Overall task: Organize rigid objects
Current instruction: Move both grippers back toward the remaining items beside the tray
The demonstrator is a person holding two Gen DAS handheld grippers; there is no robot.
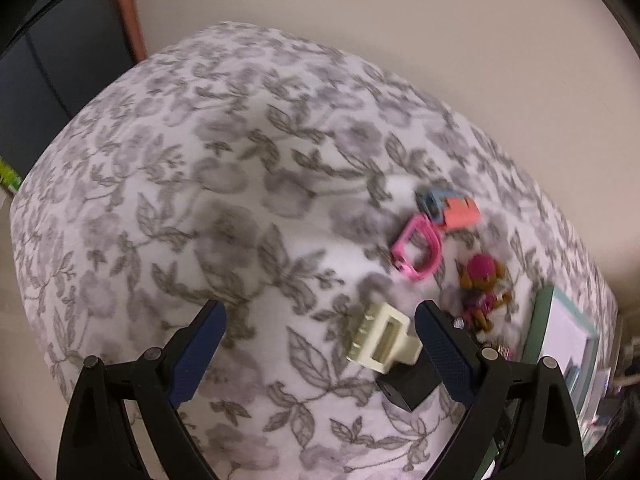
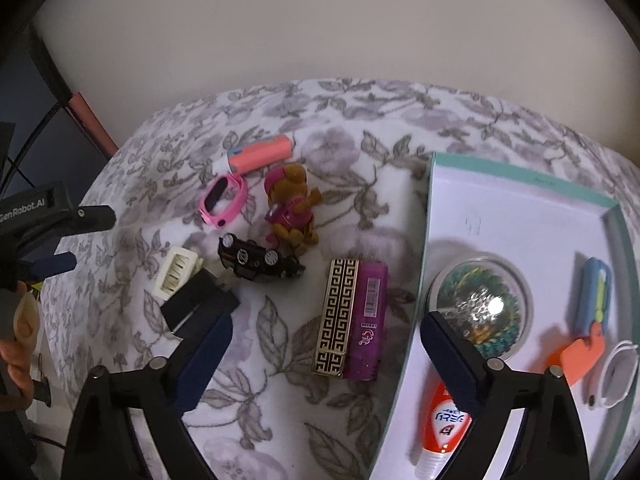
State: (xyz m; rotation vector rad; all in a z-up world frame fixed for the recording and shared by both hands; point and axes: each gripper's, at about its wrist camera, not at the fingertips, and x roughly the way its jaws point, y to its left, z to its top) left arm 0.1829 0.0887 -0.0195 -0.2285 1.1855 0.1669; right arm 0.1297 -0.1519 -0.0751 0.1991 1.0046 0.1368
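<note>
While my left fingers (image 1: 320, 356) spread wide and empty around the cream hair clip (image 1: 382, 338) at one o'clock, ready to lift it, my right fingers (image 2: 326, 364) hang open over the lighter (image 2: 352, 320), beside the tray (image 2: 520, 166).

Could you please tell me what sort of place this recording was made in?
Probably a home, perhaps a bedroom: a soft floral blanket covers the surface against a plain wall, strewn with a toy dog, a pink watch and a toy car, beside a teal-rimmed box.
</note>
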